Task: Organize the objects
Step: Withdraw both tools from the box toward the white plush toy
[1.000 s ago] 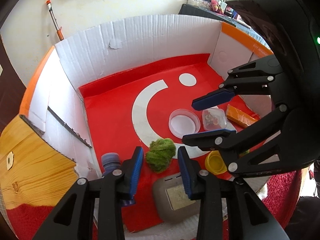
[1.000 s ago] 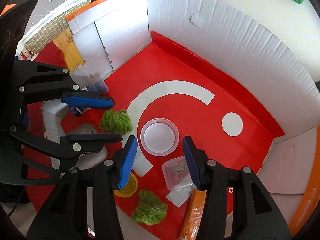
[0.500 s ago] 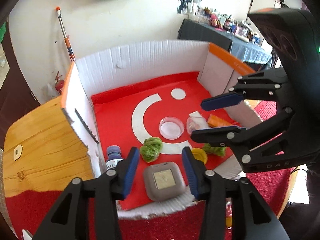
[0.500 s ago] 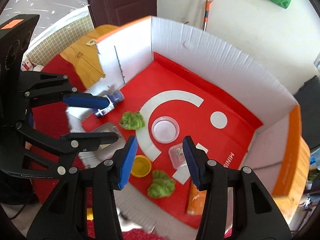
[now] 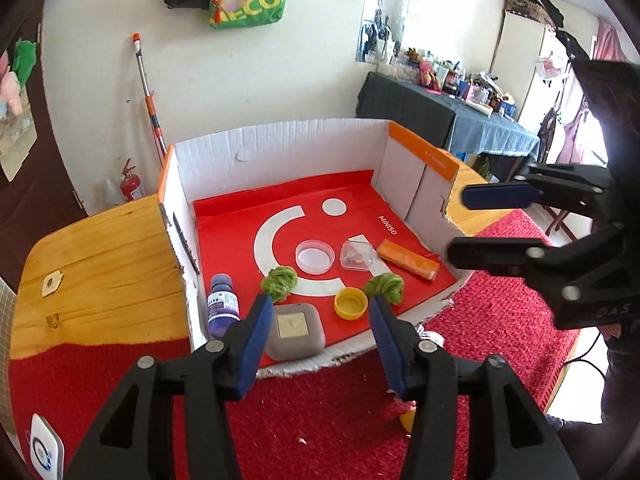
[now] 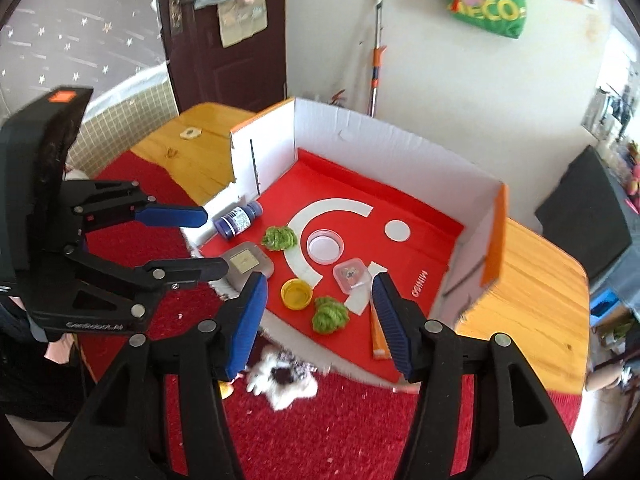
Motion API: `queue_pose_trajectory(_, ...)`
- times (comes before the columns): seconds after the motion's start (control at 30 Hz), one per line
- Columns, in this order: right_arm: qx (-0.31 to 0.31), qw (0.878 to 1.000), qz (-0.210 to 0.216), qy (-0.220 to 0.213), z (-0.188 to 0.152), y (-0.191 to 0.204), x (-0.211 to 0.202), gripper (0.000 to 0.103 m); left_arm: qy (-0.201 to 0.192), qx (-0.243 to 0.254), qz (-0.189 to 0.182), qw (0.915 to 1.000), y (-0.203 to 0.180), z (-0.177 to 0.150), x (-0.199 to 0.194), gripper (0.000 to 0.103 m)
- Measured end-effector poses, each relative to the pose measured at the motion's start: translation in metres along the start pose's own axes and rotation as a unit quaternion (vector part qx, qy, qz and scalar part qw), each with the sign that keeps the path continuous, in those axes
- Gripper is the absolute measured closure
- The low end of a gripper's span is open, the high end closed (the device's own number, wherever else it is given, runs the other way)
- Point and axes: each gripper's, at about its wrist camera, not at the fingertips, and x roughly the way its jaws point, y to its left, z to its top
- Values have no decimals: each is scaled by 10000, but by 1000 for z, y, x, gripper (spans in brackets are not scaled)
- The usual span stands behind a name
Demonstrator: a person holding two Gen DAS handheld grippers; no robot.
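- Above the near lip of the cardboard box (image 5: 280, 152), both grippers hang clear of the contents; my read is a survey stance, high enough to see every item before committing to a pick.
- left gripper (image 5: 318, 332): jaws spread wide, nothing between the pads. Sits over the box's near-left part, lined up roughly with the grey square case (image 5: 295, 332).
- right gripper (image 6: 318, 316): also wide open and empty, over the box's near-right edge, roughly above one green pom-pom (image 6: 330, 314).
- All task items lie loose on the red sheet (image 5: 240, 216) lining the box floor; none is gripped.
- Blue bottle (image 5: 222, 308) lies on its side against the box's left wall, likely rolled or set there so the wall stops it.
- Clear round dish (image 5: 315, 256) sits about mid-box, open side up and empty; a plausible drop target.
- Small clear tub (image 5: 357, 255) is just right of the dish, with the orange bar (image 5: 408, 265) further right toward the box's right wall.
- Yellow cap (image 5: 351, 302) is near the box's front edge, between the second green pom-pom (image 5: 279, 282) and the first.
- The box's near wall is cut away, probably for gripper access from this side.
- Soft pom-poms should squash under the pads; the bottle may roll when touched.
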Motion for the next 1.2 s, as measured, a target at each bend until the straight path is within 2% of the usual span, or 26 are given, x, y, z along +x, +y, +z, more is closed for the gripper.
queue_pose_trajectory(0.03, 29, 10000, -51, -51, -3, 1, -6, 43, -44, -27, -3, 10000, -1, -2, -3, 47)
queue_pose_trajectory(0.23, 264, 9983, -328, -396, -28, 4, -41, 40, -260, -204, 48, 9994, -6, -16, -18, 43)
queue_pose_trajectory(0.33, 420, 9962, -496, -581, -40, 6, -54, 33, -379, -331, 74, 9987, -8, -23, -27, 41)
queue_pose_trajectory(0.4, 512, 9952, -469, -683, -49, 7, -60, 33, -462, -370, 146, 9981, -10, -28, -31, 35)
queue_pose_trajectory(0.53, 730, 9926, -567, -784, -66, 8, -66, 30, -557, -452, 192, 9972, -16, -41, -38, 30)
queue_pose_trajectory(0.67, 924, 9897, -666, -870, -83, 13, -65, 27, -619, -469, 362, 9963, -26, -56, -38, 28)
queue_pose_trajectory(0.8, 1065, 9871, -723, -951, -98, 15, -61, 23, -554, -598, 306, 9962, -31, -73, -31, 23)
queue_pose_trajectory(0.97, 1256, 9844, -866, -871, -117, 15, -41, 22, -465, -697, 441, 9955, -35, -91, -17, 20)
queue_pose_trajectory(1.2, 1641, 9806, -857, -638, -135, 8, -10, 22, -216, -877, 571, 9943, -36, -107, 4, 20)
